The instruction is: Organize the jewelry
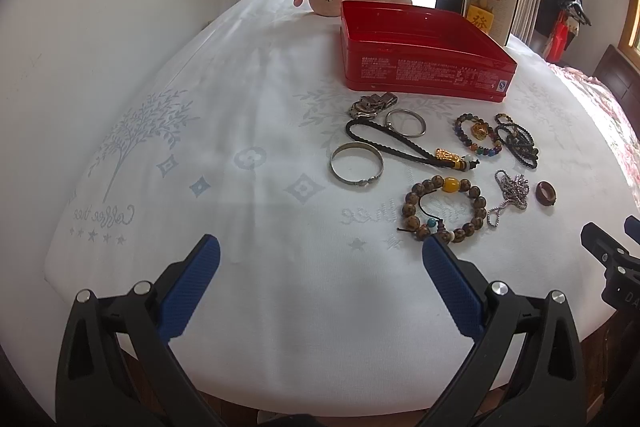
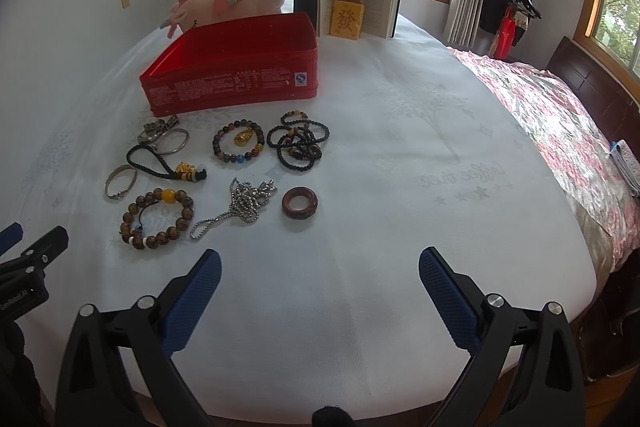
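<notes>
Jewelry lay loose on the white patterned cloth [image 2: 360, 155] in front of the open red rectangular tin [image 2: 236, 67]; its inside was mostly hidden. Left gripper [image 1: 320, 259] and right gripper [image 2: 320, 267] both gaped wide, empty; watch [image 1: 370, 105] hard to make out.

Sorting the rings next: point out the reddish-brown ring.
In the right wrist view the reddish-brown ring lies flat on the white cloth, just right of the silver chain, below the black beads.
</notes>
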